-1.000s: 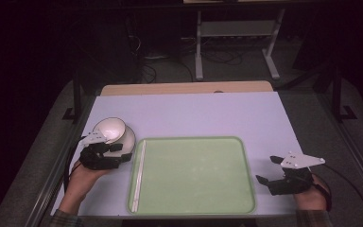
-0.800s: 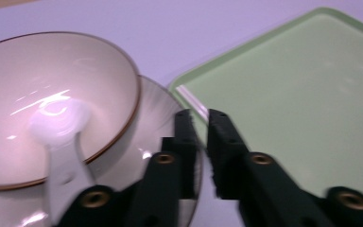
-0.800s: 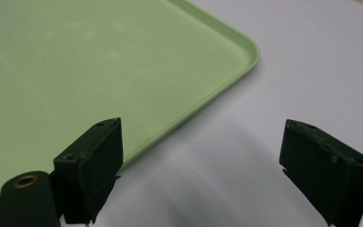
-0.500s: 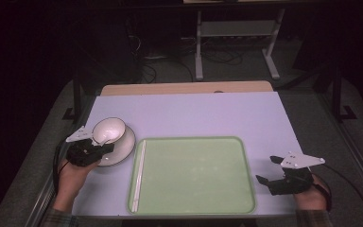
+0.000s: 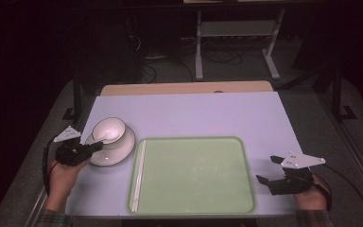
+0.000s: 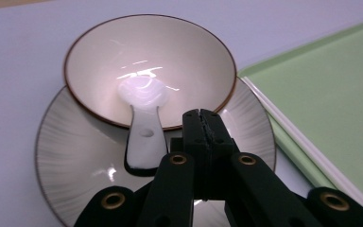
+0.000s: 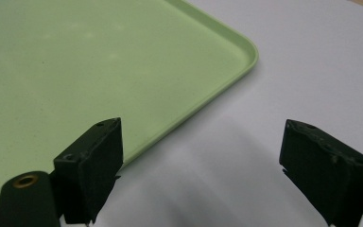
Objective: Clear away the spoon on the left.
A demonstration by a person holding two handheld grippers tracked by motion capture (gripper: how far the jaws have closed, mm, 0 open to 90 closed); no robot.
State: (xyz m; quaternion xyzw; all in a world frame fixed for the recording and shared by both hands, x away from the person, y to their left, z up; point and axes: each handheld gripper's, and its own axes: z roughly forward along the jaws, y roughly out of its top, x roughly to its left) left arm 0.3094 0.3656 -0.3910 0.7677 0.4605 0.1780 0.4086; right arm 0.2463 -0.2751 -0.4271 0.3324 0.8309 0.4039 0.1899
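The left gripper point(image 6: 202, 113) has its jaws pressed together on nothing, tips hovering at the near rim of the bowl point(image 6: 149, 66), just right of the white spoon point(image 6: 144, 123) whose scoop rests inside. The bowl sits on a grey plate point(image 6: 71, 161) at the left of the high view, just beside the green tray point(image 5: 194, 175). At lower right, the right gripper point(image 7: 203, 156) is spread wide over the pale table point(image 7: 312, 61) beside the tray's corner.

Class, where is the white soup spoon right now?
In the high view, at the table's left: the soup spoon lies in the bowl on the plate, beside the green tray.
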